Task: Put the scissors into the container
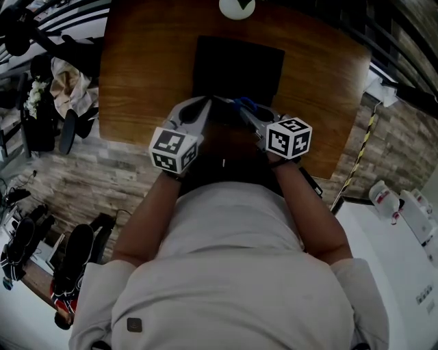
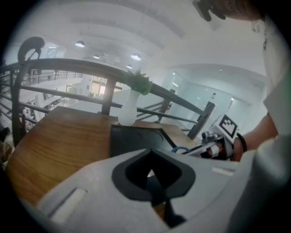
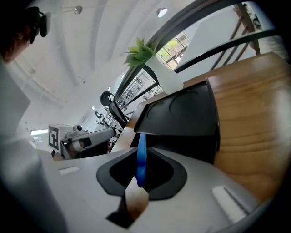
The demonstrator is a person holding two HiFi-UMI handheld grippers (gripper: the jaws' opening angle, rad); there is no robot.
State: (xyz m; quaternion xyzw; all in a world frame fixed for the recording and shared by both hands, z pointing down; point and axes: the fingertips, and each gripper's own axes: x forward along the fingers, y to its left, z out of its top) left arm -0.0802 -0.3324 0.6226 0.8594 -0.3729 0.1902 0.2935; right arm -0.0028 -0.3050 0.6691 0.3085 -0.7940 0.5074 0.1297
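- Wood-grain table (image 1: 140,82), warm brown and mostly bare, with a black container (image 1: 239,65) sitting in the middle of it.
- A white vase (image 1: 237,7) with a green sprig stands at the far edge, just behind the container.
- Past the table there's a dark metal railing (image 2: 68,63), then a big bright white hall with round ceiling lights.
- The floor (image 1: 89,178) looks like pale stone brick. There are shoes and dark clutter off to the left, and a white counter (image 1: 404,260) with bottles on the right.
- The right gripper (image 3: 138,175) is clamped narrow on the scissors (image 3: 141,157), with the blue handle edge-on between the jaws. They're up at the container's near rim, not down inside it.
- The left gripper (image 2: 152,170) has its jaws together with nothing in them, close beside the right one.
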